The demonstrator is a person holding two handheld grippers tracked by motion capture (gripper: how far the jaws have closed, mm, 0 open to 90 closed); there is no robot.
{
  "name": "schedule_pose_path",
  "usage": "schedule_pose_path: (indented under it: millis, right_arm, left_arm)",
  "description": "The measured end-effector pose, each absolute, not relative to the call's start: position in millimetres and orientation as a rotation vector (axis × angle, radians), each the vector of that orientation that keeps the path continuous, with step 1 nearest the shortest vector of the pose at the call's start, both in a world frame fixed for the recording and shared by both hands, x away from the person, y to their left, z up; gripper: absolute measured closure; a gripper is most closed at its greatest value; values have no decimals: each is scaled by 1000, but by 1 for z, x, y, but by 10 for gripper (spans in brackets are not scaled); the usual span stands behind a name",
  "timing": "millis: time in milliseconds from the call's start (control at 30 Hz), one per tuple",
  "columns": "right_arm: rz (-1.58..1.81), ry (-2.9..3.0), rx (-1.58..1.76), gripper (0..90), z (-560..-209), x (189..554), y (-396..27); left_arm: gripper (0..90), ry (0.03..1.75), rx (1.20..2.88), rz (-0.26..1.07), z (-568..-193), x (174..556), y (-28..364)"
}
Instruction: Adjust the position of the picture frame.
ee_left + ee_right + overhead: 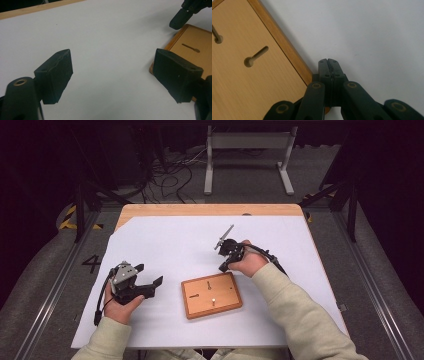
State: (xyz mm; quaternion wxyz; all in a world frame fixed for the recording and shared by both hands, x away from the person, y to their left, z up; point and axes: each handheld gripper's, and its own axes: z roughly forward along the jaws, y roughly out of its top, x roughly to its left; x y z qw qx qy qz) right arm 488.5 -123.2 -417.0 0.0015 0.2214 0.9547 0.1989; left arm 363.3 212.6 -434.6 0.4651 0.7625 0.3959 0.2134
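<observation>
A flat wooden board point(211, 295) with several keyhole-shaped slots lies near the front middle of the white sheet. My left gripper point(149, 274) is held at the left of the board, open wide with nothing between its jaws. In the left gripper view the gripper point(112, 62) frames bare sheet, with the board's corner point(192, 50) behind its right-hand jaw. My right gripper point(223, 266) points down at the board's far edge, shut and holding nothing. In the right gripper view its closed tips point(328, 62) hover just off the board's raised rim point(287, 57), over the sheet.
The white sheet point(175, 240) covers most of the wooden table point(200, 210). Beyond the table are floor cables point(170, 175) and a white metal stand point(247, 150). In the left gripper view, the other gripper's dark tip point(180, 16) hangs over the board's far corner.
</observation>
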Motion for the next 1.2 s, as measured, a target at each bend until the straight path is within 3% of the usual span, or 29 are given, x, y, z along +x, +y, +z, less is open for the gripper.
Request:
schedule_pose_path:
  millis: [300,467,533,633,667,733,833,1200]
  right_arm:
    - [872,2827,742,900,-411,471,-145]
    - [1021,2727,736,900,-398,451,-171]
    - [1055,2709,729,900,-394,444,-176]
    - [1071,2703,731,900,-391,439,-181]
    - [1075,2700,741,900,-390,439,-182]
    - [1066,2704,759,900,-390,438,-183]
    - [1062,2708,768,900,-392,438,-185]
    - [1090,2681,803,900,-389,438,-195]
  left_arm:
    - [227,923,1906,497,-431,356,208]
    - [303,863,1944,441,-428,350,200]
    - [378,832,1961,409,-427,347,197]
    - [566,782,1989,372,-427,342,192]
    - [566,755,1999,348,-427,342,190]
    - [743,708,2021,278,-427,340,187]
    - [898,644,2050,221,-425,337,181]
    - [900,475,2172,74,-427,331,155]
